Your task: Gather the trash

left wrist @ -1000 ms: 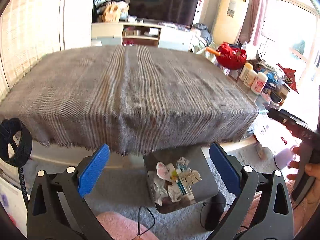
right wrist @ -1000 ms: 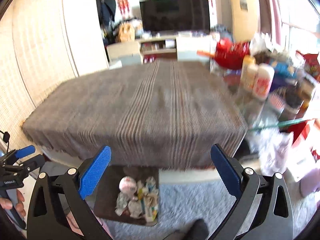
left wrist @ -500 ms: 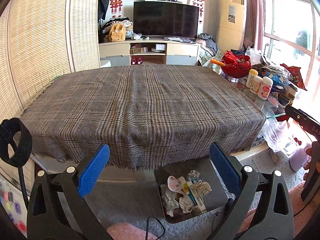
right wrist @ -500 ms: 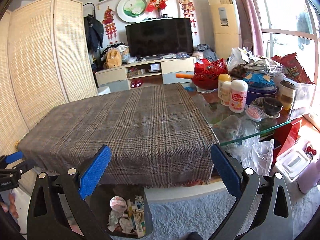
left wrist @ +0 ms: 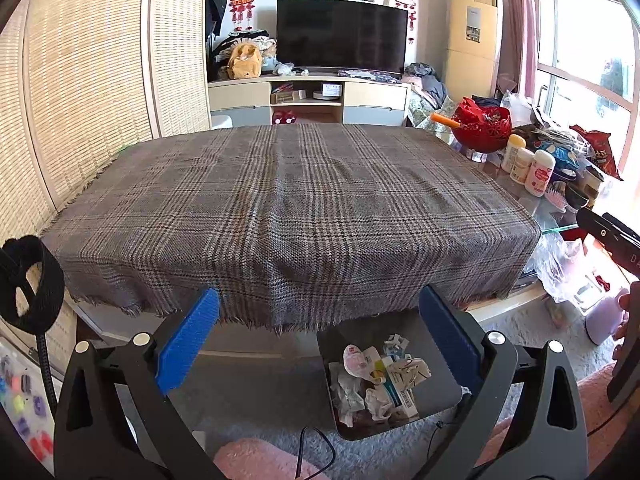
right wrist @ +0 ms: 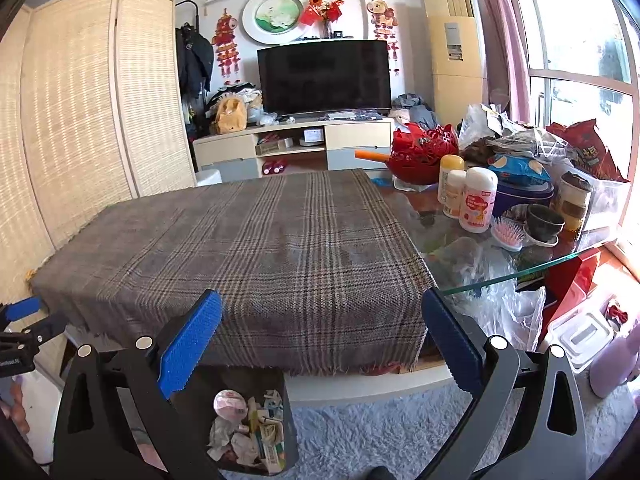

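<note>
A dark bin (left wrist: 436, 392) stands on the carpet under the table's near edge, holding crumpled paper, wrappers and small boxes (left wrist: 376, 380). It also shows in the right wrist view (right wrist: 290, 428) with its trash (right wrist: 248, 428). My left gripper (left wrist: 320, 340) is open and empty, held above and in front of the bin. My right gripper (right wrist: 322, 344) is open and empty, to the right of the bin. The plaid cloth (left wrist: 288, 208) on the table shows no trash on it.
The glass table's right part (right wrist: 460, 240) carries bottles (right wrist: 476, 200), a red bowl (right wrist: 420, 152), cups and snack bags. Plastic bags (right wrist: 500, 304) and a lidded box (right wrist: 580, 336) sit on the floor right. A TV stand (right wrist: 296, 144) is behind, a woven screen (right wrist: 80, 120) left.
Both grippers have risen and tilted up, so the room's back wall has come into view. The motion blur is gone. Both stay open and empty.
</note>
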